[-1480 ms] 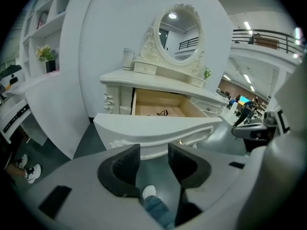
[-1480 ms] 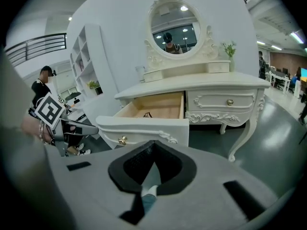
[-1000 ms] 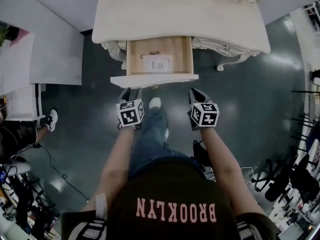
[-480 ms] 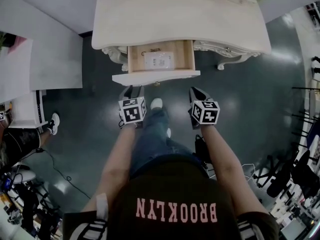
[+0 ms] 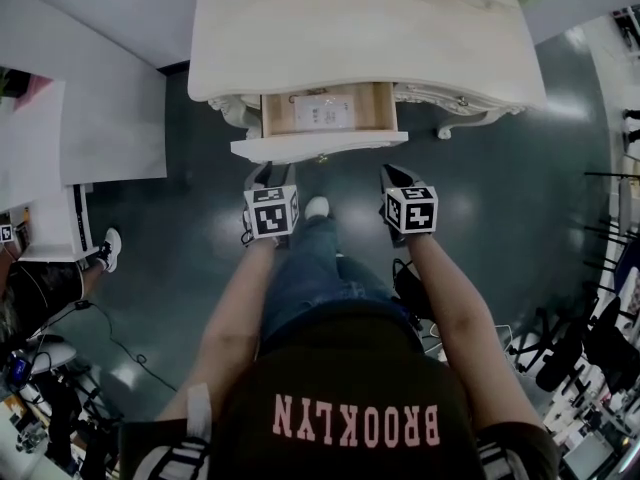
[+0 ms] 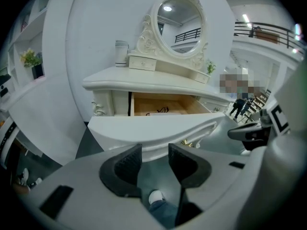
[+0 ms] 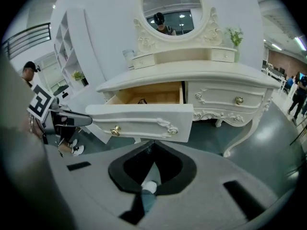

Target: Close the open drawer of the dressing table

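Over the last second the drawer (image 5: 318,146) has slid farther into the dressing table (image 5: 365,38); I judge it roughly half closed. The left gripper (image 5: 265,175), jaws narrowly apart and empty, sits just near of the drawer front. The right gripper (image 5: 393,176), jaws together and empty, is level with it, both forearms extended.

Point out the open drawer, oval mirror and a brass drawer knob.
open drawer (image 5: 300,148), head view, white front panel
oval mirror (image 6: 181,18), left gripper view, glass centre
brass drawer knob (image 7: 115,131), right gripper view, knob head

The dressing table (image 5: 365,28) is smooth, cream-painted; its drawer (image 5: 325,110) shows bare pale wood inside. The knobs (image 7: 115,131) are shiny brass-coloured metal.
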`<state>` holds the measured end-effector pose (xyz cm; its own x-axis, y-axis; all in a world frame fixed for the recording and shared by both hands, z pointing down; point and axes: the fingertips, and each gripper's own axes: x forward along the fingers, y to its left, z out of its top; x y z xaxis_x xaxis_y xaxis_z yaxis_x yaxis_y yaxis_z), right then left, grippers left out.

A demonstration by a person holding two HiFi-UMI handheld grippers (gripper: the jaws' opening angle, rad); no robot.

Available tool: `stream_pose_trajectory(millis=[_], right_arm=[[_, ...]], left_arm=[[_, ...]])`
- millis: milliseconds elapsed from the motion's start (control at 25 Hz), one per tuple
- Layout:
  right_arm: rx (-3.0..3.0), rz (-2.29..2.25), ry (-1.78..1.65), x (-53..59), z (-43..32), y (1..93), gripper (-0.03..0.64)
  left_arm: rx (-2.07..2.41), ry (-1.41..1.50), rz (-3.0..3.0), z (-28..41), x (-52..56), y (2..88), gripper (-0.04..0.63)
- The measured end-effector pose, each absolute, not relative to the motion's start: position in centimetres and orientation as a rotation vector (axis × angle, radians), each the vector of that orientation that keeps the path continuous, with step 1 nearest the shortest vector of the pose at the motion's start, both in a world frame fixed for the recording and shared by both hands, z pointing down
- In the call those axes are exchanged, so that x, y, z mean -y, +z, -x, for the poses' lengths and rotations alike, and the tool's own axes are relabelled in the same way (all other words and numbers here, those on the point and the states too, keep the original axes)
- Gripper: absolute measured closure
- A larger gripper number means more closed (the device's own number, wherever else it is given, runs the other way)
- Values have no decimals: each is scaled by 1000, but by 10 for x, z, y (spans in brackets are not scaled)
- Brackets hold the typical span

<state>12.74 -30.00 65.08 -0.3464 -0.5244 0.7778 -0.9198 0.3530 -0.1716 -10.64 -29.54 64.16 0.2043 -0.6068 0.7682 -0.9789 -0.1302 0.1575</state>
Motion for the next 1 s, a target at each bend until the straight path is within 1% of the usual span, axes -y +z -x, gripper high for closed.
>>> stream_pose_trajectory(millis=[320, 560, 1000], right_arm=[[1969, -1365, 889, 326, -131, 643, 620], [1983, -1344, 821, 340, -134, 640, 620], [1997, -1374, 822, 370, -136, 635, 620]], left_arm=[[1481, 725, -1832, 110, 313, 640, 431], [1497, 708, -1823, 111, 332, 639, 431], [1547, 666, -1799, 116, 373, 638, 431]])
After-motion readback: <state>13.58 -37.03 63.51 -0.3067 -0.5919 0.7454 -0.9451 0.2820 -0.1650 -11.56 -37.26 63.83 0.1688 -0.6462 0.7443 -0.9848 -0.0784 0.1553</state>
